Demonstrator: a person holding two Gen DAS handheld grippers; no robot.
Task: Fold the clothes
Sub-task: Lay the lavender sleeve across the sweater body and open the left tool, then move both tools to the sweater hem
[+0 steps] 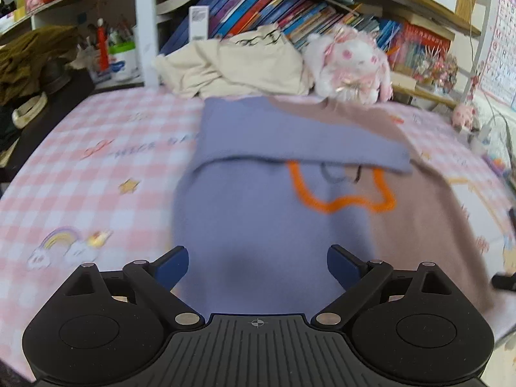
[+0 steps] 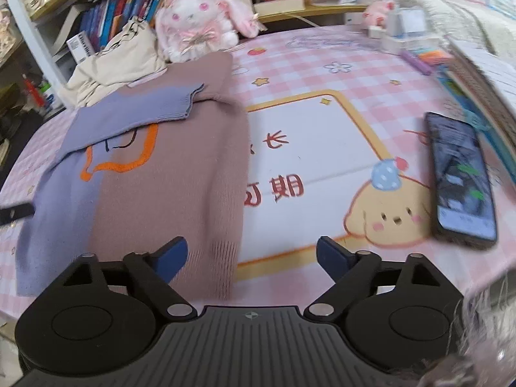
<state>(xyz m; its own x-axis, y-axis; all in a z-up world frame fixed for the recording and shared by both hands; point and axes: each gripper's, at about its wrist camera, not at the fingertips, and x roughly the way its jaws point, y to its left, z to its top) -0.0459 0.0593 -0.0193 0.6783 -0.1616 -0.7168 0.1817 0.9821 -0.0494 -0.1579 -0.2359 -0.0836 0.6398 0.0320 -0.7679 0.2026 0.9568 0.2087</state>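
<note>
A knit sweater [image 1: 258,213], half lavender and half dusty pink with an orange outline on the chest, lies flat on the pink checked tablecloth [image 1: 96,167]. Its lavender sleeve [image 1: 290,138] is folded across the chest. My left gripper [image 1: 257,266] is open and empty above the sweater's lavender lower part. In the right wrist view the sweater [image 2: 167,167] lies to the left, its lavender sleeve [image 2: 135,109] across the chest. My right gripper [image 2: 251,254] is open and empty over the sweater's pink right edge near the hem.
A cream garment pile [image 1: 232,64] and a white-pink plush rabbit [image 1: 351,64] sit at the table's back by the bookshelf. A phone [image 2: 461,177] lies at the right, with books and pens [image 2: 429,56] behind it. A small pink toy [image 2: 377,11] stands far right.
</note>
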